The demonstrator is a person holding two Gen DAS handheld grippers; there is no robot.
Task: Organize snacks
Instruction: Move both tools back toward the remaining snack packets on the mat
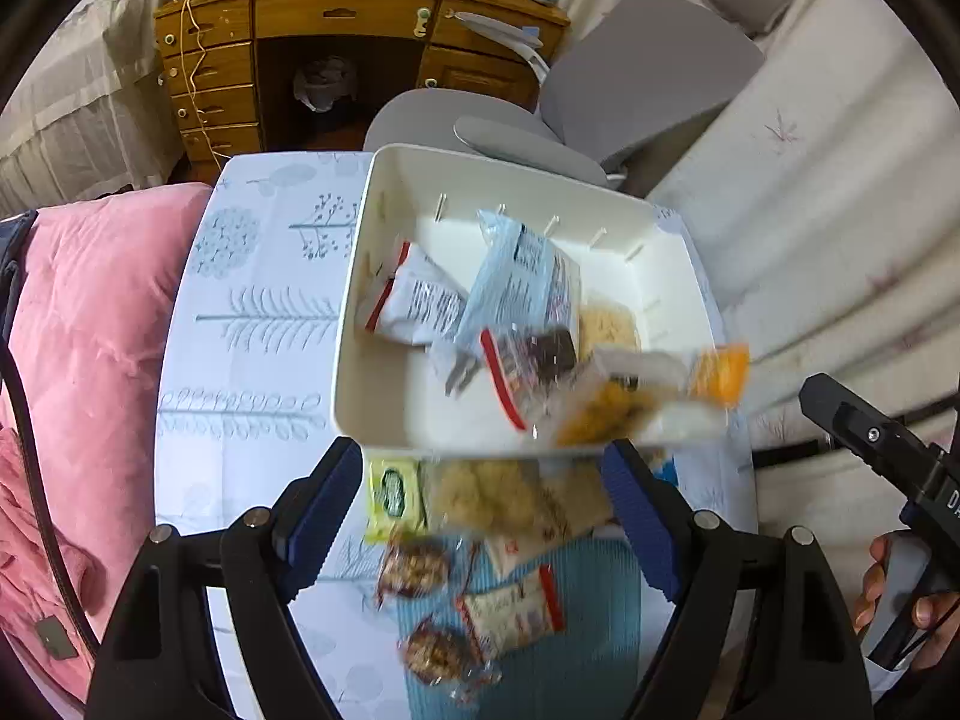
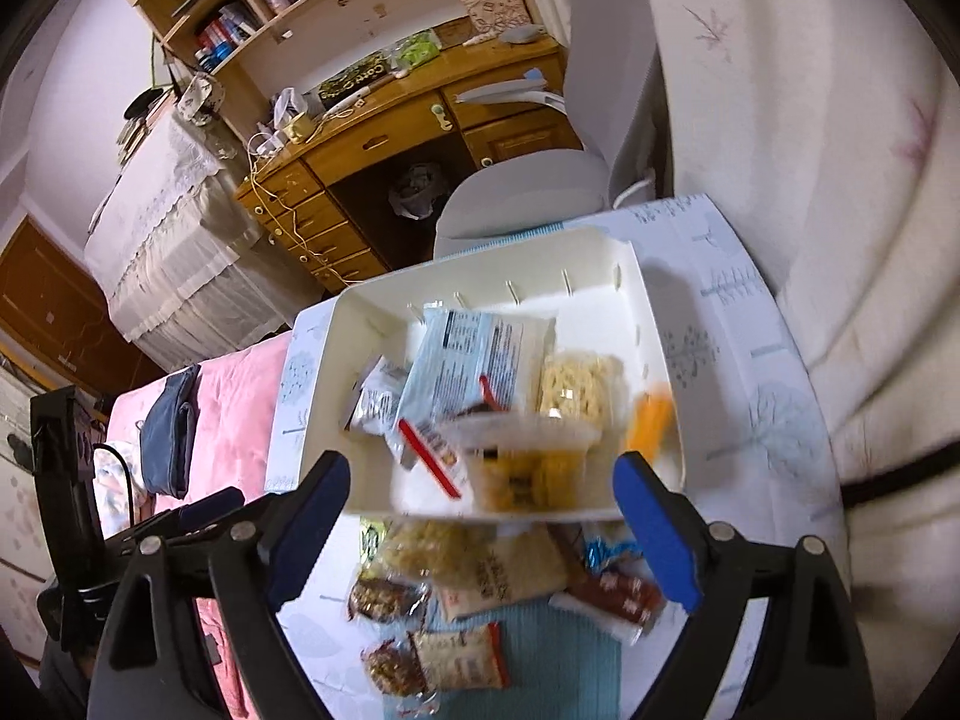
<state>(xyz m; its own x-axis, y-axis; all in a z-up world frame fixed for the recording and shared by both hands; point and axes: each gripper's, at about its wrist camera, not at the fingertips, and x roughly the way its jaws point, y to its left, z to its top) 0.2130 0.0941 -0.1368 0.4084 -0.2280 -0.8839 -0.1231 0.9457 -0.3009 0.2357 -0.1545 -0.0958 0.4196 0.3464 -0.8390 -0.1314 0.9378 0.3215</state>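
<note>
Bedroom setup: a small table with a pale blue tree-print cloth [image 1: 252, 312] squeezed between a pink quilt [image 1: 102, 324] and a white bedcover with faint leaf prints [image 1: 810, 192]. I'll use the white rectangular plastic bin [image 1: 384, 312] on that table as the reference point.

Nearest to the cameras, on the near side of the bin, a ribbed teal mat [image 1: 576, 648] lies on the cloth with loose snacks on and around it: two clear packs of brown nut clusters [image 2: 384, 600], a white packet with a red edge [image 1: 516, 612], a clear bag of pale yellow puffs [image 1: 480, 495], a small yellow-green sachet [image 1: 390, 495], and reddish-brown wrapped bars [image 2: 618, 594].

Both claws hang over that pile on the near side of the bin. The left gripper [image 1: 486, 510] is spread wide, nothing pinched by its blue pads. Same for the right gripper [image 2: 486, 522]: released, pads touching nothing.

At the bin's near edge there's a blurry clear bag of orange-yellow snacks [image 2: 528, 468] and an orange packet [image 2: 648, 426]; can't tell if they're resting or mid-air. Deeper inside sit a pale blue packet with printed text [image 1: 516, 282], a white pouch with red trim [image 1: 414, 300] and a block of pale noodles [image 2: 576, 387].

Beyond the bin: a grey office chair [image 1: 648, 72], then a wooden desk with drawers [image 1: 288, 42].
</note>
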